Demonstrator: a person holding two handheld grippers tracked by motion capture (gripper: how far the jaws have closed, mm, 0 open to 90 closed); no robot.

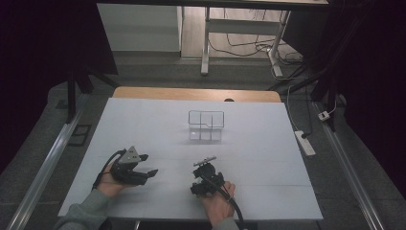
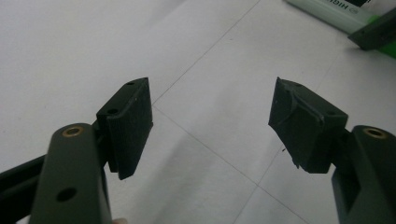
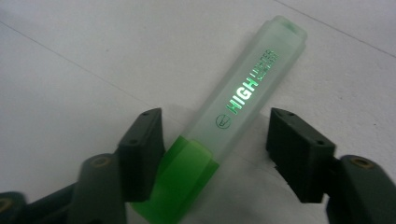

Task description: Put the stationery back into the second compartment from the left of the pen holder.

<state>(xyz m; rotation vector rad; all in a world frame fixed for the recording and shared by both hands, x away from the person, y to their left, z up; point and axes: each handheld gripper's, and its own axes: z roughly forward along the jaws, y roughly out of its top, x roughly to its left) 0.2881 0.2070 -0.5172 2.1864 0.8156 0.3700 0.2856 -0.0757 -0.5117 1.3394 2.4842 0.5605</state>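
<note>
**Highlighter between my right jaws, organizer standing empty**

My right claw (image 3: 215,154) sits low over the white surface (image 1: 268,143) with its jaws spread, and the highlighter (image 3: 233,112) lies flat between them. Its green cap end points back toward the claw and rests close against one jaw; the other jaw stands clear of it. The frosted barrel with the green lettering runs away from the claw. Nothing is clamped; I read the claw as released.

My left claw (image 2: 212,123) is also released, jaws wide apart with only bare surface between them. In its view the highlighter (image 2: 334,11) shows at the far corner, well apart.

From the high view, both claws sit near the front edge, the left claw (image 1: 146,165) beside the right claw (image 1: 203,165). The clear organizer (image 1: 206,125) stands farther back near the middle of the surface, well apart from both. Its compartments look empty.
</note>
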